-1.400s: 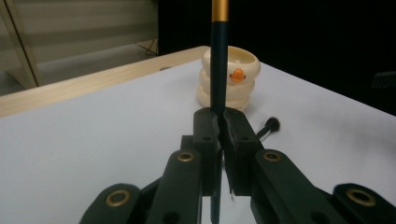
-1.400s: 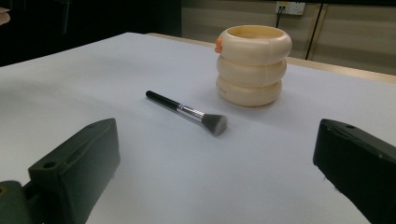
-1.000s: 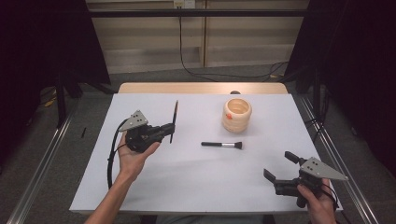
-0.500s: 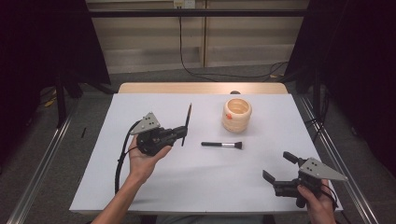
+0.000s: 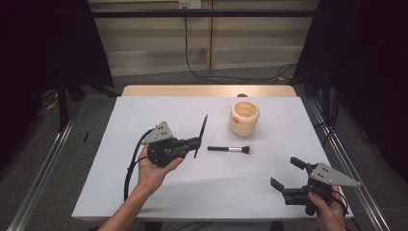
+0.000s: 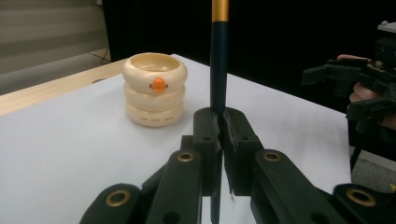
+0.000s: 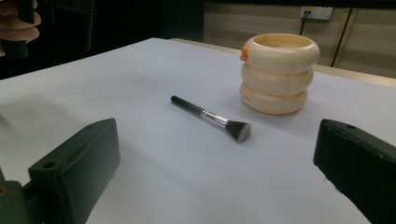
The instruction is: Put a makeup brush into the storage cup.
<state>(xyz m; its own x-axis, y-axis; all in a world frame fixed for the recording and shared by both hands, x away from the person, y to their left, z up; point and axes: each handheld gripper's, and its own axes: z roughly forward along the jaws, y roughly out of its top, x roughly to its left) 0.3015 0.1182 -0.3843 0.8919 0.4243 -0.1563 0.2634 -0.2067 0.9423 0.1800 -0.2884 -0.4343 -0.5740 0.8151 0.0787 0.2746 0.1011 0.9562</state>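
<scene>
- One slim dark brush [image 5: 200, 136] is clamped in the left gripper [image 5: 195, 143], raised above the middle of the table [image 5: 120, 192], short of the cream ringed holder [image 5: 244, 118] near the far edge.
- A second, makeup brush [image 5: 229, 149] lies flat mid-table, untouched; the right gripper [image 5: 285, 175] waits with jaws spread near the front right corner.
- Since the earlier frame, the left hand has carried its brush toward the holder.

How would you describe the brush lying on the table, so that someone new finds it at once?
On the white table, find the cream ringed holder. Just in front of it lies the makeup brush, flat and untouched. Unlike the slim dark brush gripped in the left hand-held gripper, it has a silver collar and a broad bristle head.
</scene>
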